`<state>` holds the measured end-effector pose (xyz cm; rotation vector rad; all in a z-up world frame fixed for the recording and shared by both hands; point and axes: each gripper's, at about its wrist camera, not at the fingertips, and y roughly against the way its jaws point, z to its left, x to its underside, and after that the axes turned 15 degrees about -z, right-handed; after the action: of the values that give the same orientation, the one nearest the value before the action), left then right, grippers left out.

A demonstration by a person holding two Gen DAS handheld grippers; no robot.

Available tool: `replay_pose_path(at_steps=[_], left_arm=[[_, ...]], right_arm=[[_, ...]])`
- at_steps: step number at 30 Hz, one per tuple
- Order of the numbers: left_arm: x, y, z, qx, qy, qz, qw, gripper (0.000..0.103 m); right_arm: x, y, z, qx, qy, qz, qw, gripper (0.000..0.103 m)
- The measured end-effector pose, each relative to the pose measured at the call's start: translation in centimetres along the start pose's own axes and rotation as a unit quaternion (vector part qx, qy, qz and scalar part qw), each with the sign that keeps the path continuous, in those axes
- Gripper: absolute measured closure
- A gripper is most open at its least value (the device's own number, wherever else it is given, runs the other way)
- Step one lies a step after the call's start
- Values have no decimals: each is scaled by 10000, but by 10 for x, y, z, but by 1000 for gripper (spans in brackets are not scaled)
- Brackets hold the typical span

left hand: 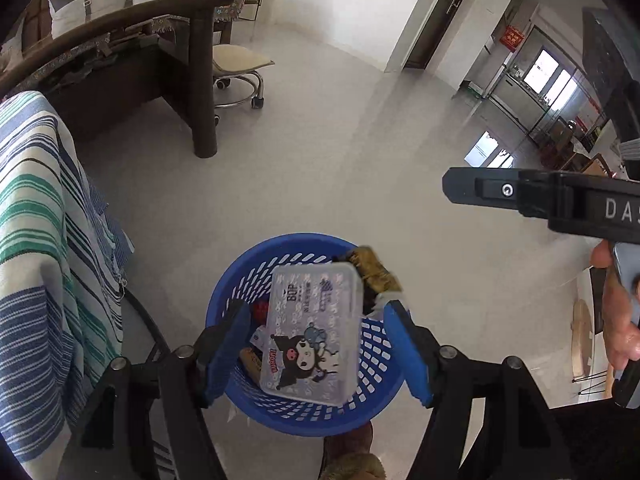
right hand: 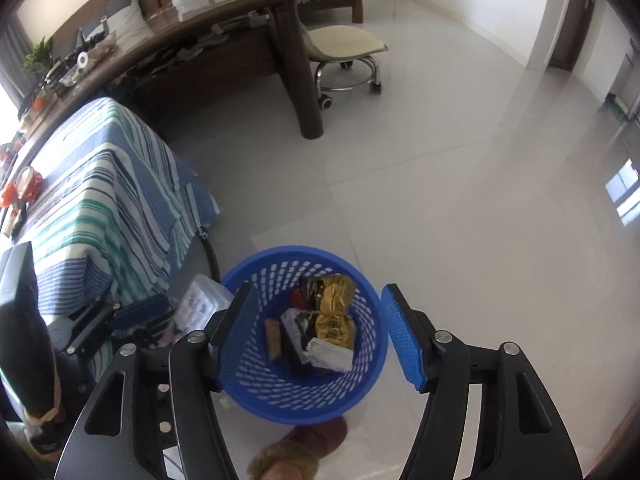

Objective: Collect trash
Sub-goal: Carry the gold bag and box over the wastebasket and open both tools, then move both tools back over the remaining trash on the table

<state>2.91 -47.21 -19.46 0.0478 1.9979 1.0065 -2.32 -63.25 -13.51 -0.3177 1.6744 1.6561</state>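
While floor spreads open, blue basket abuts striped cloth.

The clear plastic box covers most of the blue basket's contents in the left wrist view; only slivers of wrappers show beside it. The right gripper is cut by the picture's right edge. In the right wrist view the box is partly hidden behind a blue finger. Print on the gold wrappers is unreadable.
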Motion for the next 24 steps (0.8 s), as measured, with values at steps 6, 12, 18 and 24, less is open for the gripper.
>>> replay_pose_path(at_steps=[6, 12, 18, 24], left_arm=[[-8, 35, 0, -7, 68, -256, 9996, 32], [-14, 105, 1, 68, -102, -635, 9979, 32], [4, 178, 26, -228, -380, -844, 9954, 31], [33, 225, 96, -942, -174, -812, 9921, 31]], right_arm=[[-9, 19, 1, 269, 136, -469, 9984, 28], [-20, 40, 23, 390, 424, -1075, 9925, 23], [-22, 60, 72, 270, 902, -1655, 9817, 18], [-15, 57, 153, -338, 1322, -1750, 9751, 17]])
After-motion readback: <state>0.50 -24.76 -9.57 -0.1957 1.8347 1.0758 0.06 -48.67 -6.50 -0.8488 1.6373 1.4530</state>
